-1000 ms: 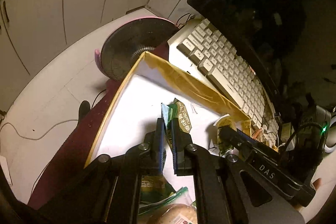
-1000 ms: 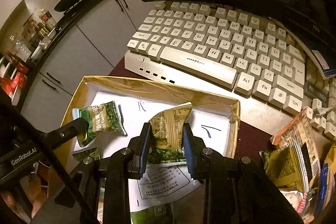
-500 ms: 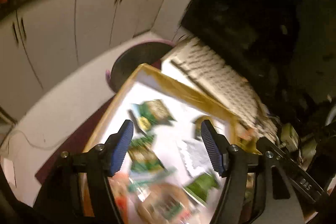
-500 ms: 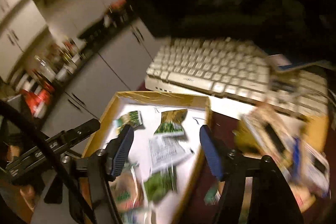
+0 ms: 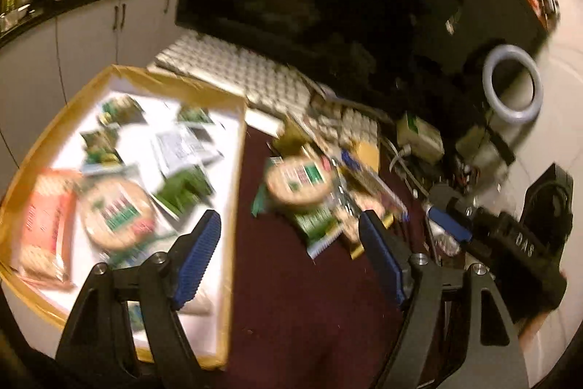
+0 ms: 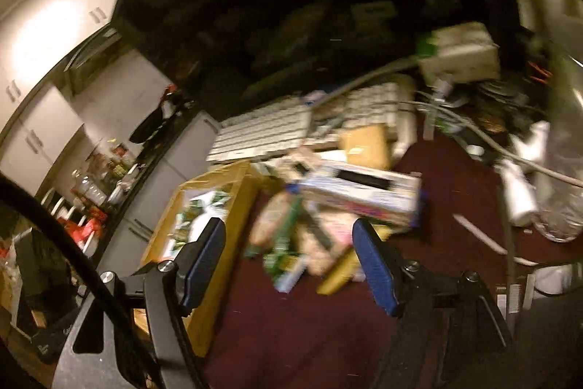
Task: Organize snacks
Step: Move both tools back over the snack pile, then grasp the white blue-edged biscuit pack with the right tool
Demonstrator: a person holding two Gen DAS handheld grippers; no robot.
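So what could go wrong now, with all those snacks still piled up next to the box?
The pile of loose snacks is jumbled, so an open gripper could nip two packets at once or knock some off the dark red cloth. Grey cables run close behind the pile and might snag. The box wall stands right beside the pile, so a swinging packet could catch its edge.

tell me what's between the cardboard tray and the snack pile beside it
Only bare dark red mat separates the cardboard tray from the snack pile, in the left wrist view.

"DAS" in white letters on right gripper (image 5: pixel 452 225) body; snack packet print too blurred to read.
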